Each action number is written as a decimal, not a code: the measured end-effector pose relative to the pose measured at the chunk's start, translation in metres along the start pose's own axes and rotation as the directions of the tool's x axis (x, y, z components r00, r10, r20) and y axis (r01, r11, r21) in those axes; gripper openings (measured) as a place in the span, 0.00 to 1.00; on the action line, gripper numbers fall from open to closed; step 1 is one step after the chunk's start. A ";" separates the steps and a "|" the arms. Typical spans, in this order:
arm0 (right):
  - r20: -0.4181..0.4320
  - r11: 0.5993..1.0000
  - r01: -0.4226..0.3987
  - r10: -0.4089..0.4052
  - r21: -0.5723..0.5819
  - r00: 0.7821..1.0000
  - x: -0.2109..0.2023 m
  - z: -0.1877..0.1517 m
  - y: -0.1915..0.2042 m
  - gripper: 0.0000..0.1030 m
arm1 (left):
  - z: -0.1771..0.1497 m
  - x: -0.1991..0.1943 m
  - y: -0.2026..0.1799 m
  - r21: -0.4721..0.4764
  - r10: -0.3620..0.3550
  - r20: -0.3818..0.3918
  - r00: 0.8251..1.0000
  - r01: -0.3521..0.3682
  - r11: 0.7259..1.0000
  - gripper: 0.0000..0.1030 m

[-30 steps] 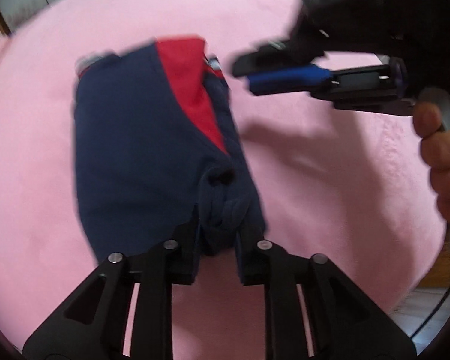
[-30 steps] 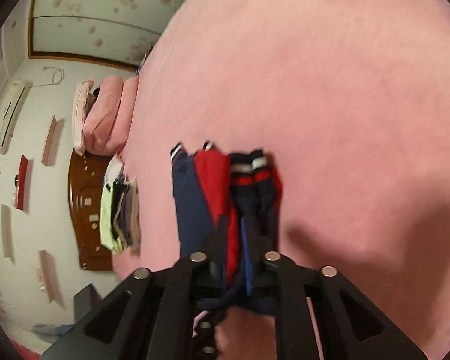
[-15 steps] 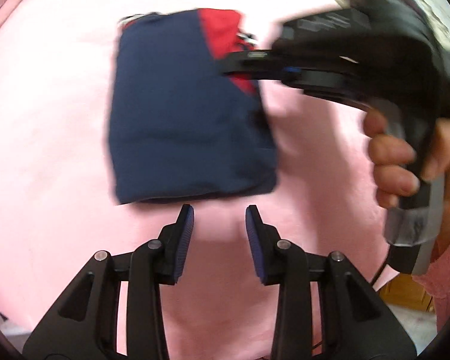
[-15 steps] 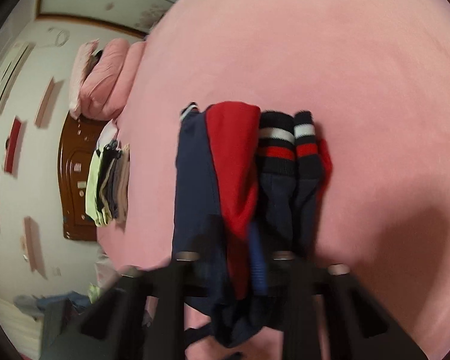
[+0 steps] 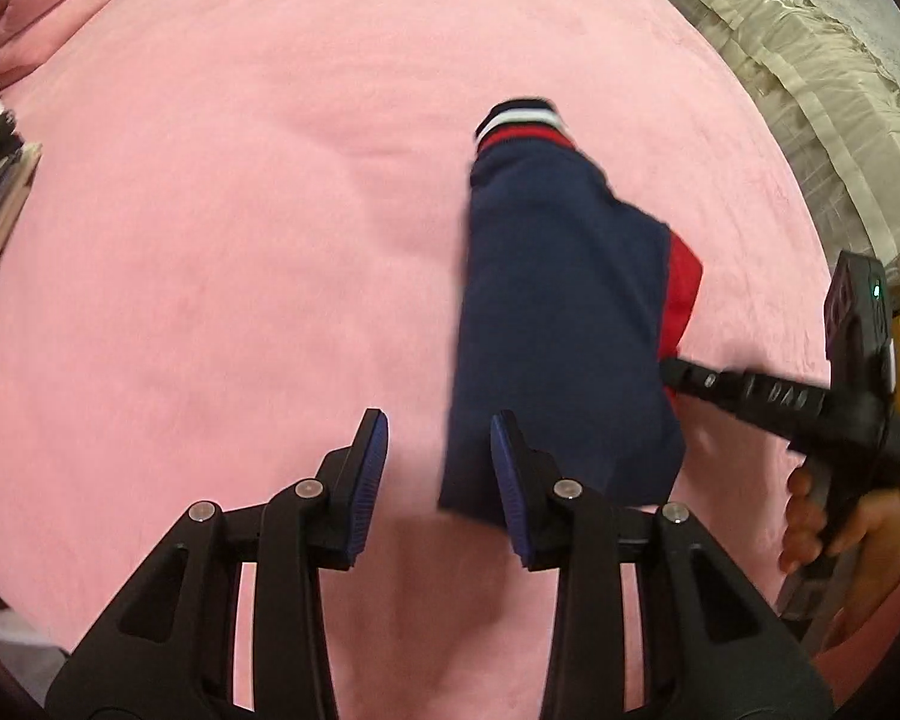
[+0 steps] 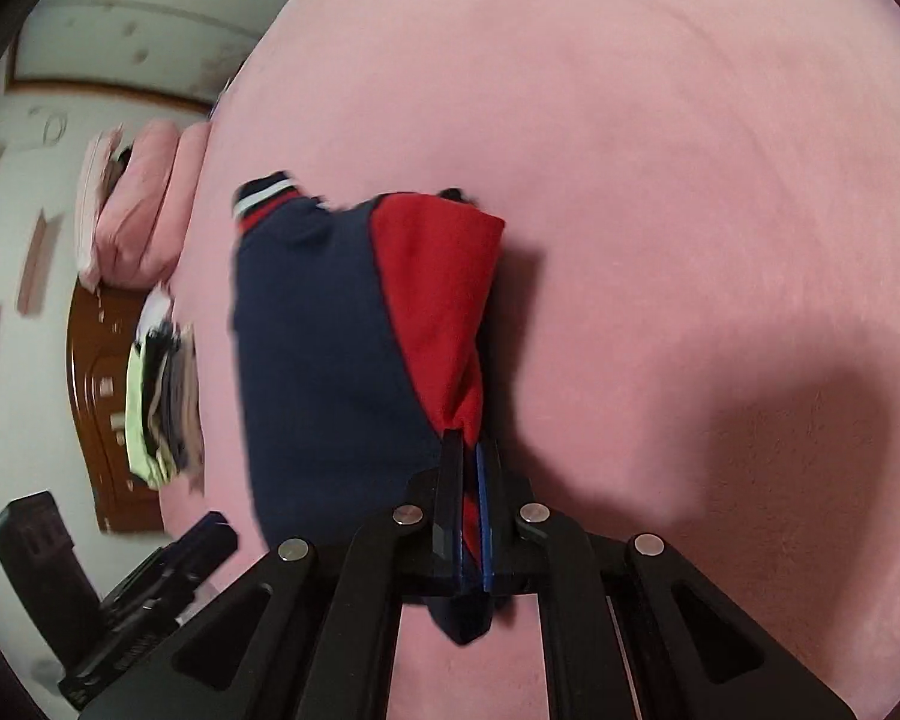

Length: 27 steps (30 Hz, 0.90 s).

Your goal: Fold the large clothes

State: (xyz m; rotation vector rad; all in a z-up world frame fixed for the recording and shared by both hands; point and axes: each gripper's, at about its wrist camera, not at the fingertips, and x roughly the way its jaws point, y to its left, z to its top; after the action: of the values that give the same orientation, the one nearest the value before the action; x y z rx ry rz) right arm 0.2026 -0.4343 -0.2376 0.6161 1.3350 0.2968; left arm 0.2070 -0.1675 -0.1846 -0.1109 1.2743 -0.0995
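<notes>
Right wrist view is showing the right claw pinching the soft, floppy folded garment at its red corner; left claw is hanging open, empty. Support both edges.

Pink bed — folded garment atop

Folded garment lying on the bed, cuff end away from both cameras. Near corner between the right gripper fingers. Left gripper over the bed at the garment's near left edge. Stack of clothes and pillows left of it.
</notes>
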 end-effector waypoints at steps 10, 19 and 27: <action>0.185 0.985 0.145 -0.127 -0.091 0.975 -0.070 -0.013 0.032 0.04 | 0.042 -0.002 -0.022 0.109 -0.029 0.049 0.998 0.024 0.994 0.31; 0.127 0.956 -0.108 0.148 -0.274 0.981 -0.041 0.009 0.095 0.03 | 0.099 -0.004 -0.002 0.021 0.051 0.130 0.990 -0.054 0.998 0.31; 0.166 0.981 0.101 -0.073 -0.168 0.983 -0.007 0.017 0.060 0.00 | 0.107 0.007 -0.002 -0.005 -0.105 0.105 0.989 0.106 0.994 0.31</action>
State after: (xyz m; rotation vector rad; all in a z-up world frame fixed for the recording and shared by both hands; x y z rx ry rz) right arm 0.2263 -0.3941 -0.1956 0.4231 1.1645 0.2846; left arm 0.3117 -0.1680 -0.1604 -0.1906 1.1648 -0.1759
